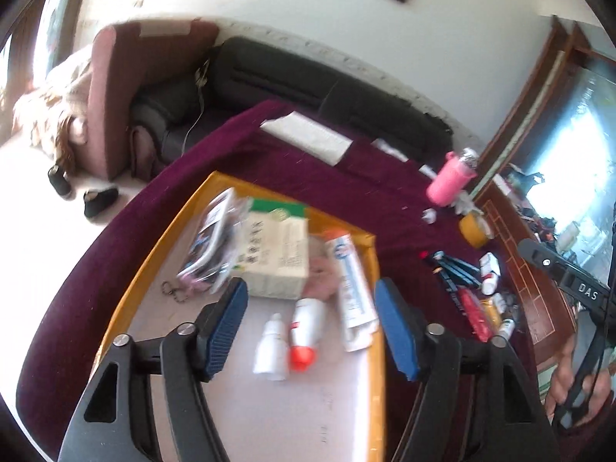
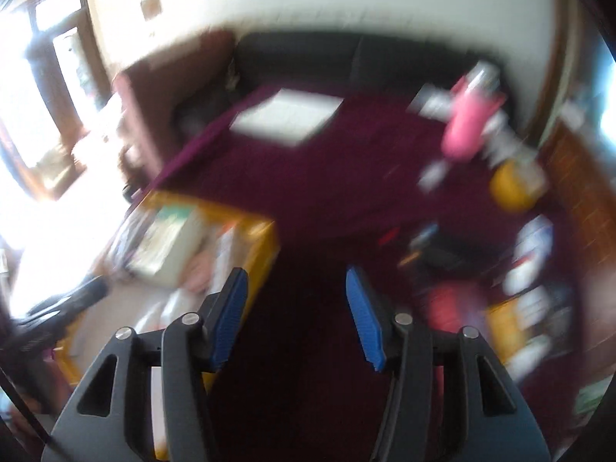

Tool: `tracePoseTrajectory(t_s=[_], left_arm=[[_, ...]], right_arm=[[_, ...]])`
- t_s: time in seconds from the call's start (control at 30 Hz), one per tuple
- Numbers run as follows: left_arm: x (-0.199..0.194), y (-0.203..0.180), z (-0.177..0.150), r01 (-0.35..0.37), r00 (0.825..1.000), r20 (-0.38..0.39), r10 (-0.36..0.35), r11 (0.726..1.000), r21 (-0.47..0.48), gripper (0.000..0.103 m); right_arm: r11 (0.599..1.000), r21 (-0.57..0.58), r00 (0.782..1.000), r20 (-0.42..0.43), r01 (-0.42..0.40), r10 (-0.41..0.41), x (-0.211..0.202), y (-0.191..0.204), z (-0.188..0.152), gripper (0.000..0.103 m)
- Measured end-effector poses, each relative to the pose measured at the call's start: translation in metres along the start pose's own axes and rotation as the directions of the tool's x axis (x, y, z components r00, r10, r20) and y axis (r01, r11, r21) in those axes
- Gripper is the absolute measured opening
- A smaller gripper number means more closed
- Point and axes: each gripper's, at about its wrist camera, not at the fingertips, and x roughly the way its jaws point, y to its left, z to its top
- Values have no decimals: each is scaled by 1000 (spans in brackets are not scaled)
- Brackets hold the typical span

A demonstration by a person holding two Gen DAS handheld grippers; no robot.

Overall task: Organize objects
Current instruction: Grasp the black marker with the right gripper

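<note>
Blue-padded left tongs (image 1: 310,317) agape over yellow tray (image 1: 379,346); right tongs (image 2: 296,312) agape, empty.

"DAS" stands in white on the black handle (image 1: 587,292) at right — other labels too blurred; nothing else legible.

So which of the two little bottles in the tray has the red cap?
The bigger bottle, lying beside the toothpaste tube. Its cap is bright orange-red and points toward the left claw. The smaller bottle next to it is all white.

maroon-covered table (image 1: 308,188) bears a yellow tray (image 1: 127,296), white paper (image 1: 308,136), pink bottle (image 1: 450,181).
</note>
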Motion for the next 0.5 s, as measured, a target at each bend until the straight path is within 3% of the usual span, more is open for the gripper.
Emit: tracePoseTrajectory(t_s=[0.07, 0.17, 0.3, 0.4, 0.5], left_arm=[[-3, -16, -1, 35, 999, 5, -35, 999, 19, 71], [3, -43, -9, 91, 996, -26, -90, 995, 45, 71], [25, -73, -23, 93, 991, -103, -85, 992, 84, 71], [34, -80, -28, 98, 987, -137, -87, 992, 76, 71], [36, -85, -32, 86, 986, -147, -74, 993, 78, 71]], right_arm=[[997, 28, 996, 50, 76, -77, -14, -30, -8, 103], [980, 134, 985, -106, 148, -134, 2, -89, -25, 103], [946, 317, 977, -215, 63, 7, 30, -147, -61, 103], [905, 424, 970, -202, -37, 134, 43, -160, -78, 103], [845, 508, 947, -156, -166, 280, 63, -169, -82, 103]])
